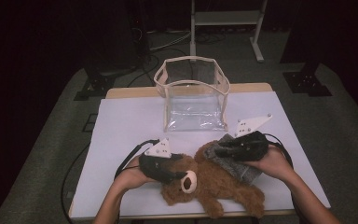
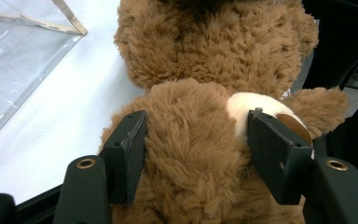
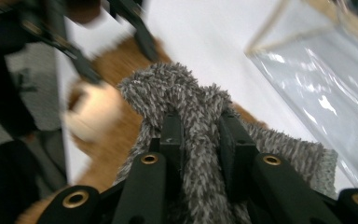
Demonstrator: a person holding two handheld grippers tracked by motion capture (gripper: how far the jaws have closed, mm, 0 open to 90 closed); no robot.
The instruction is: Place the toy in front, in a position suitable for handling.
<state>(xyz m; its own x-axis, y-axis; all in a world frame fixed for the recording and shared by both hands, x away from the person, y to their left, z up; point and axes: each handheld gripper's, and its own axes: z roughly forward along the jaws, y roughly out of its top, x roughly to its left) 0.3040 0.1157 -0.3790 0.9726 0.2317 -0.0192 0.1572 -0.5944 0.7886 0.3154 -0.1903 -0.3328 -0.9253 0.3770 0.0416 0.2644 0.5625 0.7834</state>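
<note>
Teddy bear [image 1: 214,184] is seen lying on the white worktop [image 1: 121,135], near its front edge, its head clamped between the jaws of the left tongs [image 2: 196,140], which are pressed into the brown fur on both sides. A grey fuzzy garment [image 3: 186,107], draped over the bear's body, is pinched in a bunched fold by the right tongs [image 3: 200,130], whose jaws are drawn close together. A clear plastic bag [image 1: 193,95] is stood open behind them, apart from the bear.
</note>
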